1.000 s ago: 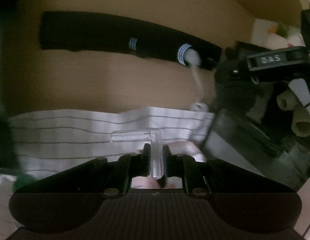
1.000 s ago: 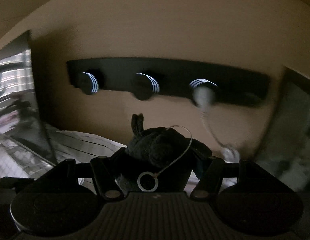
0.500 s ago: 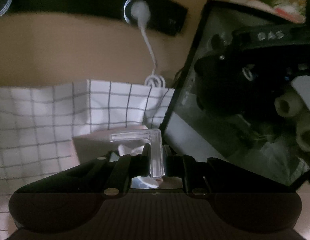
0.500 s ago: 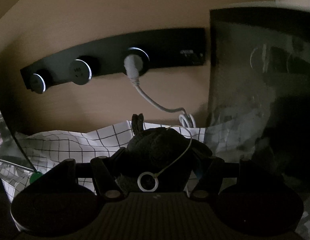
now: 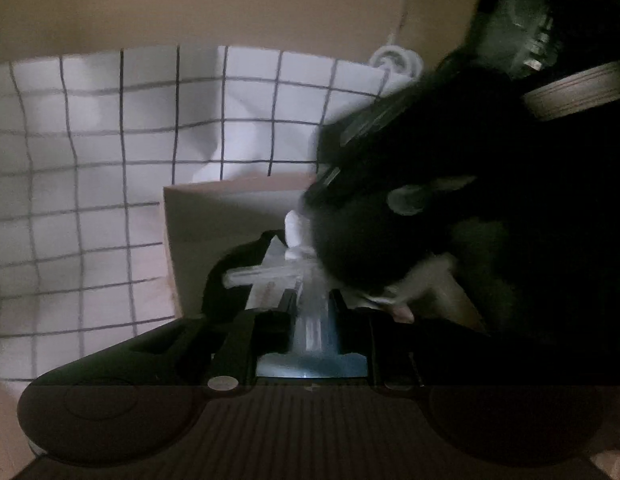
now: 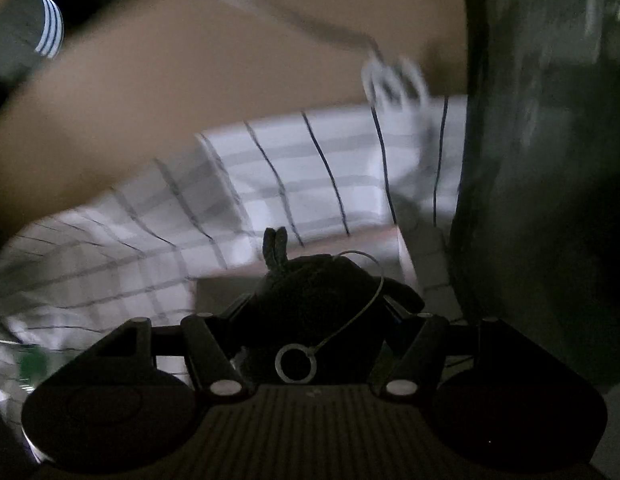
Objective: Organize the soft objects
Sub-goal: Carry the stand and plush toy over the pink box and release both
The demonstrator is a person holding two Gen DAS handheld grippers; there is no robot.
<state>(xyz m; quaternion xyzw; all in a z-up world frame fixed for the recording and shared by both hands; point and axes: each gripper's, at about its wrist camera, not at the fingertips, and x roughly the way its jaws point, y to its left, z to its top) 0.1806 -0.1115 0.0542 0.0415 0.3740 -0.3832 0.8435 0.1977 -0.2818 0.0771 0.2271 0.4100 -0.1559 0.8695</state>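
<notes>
A black plush toy [image 6: 310, 280] with a cord and a metal key ring [image 6: 295, 363] sits between the fingers of my right gripper [image 6: 326, 306], which is shut on it. Just below it lies a pale box [image 6: 362, 248]. In the left wrist view the same toy [image 5: 362, 236] fills the right side and touches or nearly touches a clear plastic hook [image 5: 265, 276]. My left gripper [image 5: 314, 300] holds that hook by its stem, and its jaws are opening with the stem still between them. The pale box [image 5: 221, 216] is right behind the hook.
A white cloth with a dark grid [image 5: 89, 160] lies around the box against a tan wall. A coiled white cable [image 6: 394, 80] hangs from a black socket strip [image 6: 45, 28]. A dark glossy panel [image 6: 550, 160] stands close on the right.
Both grippers have sunk toward the checked cloth and the pale box. The right gripper with the toy has swung into the left wrist view, up against the clear hook. The socket strip slid upward out of view.
</notes>
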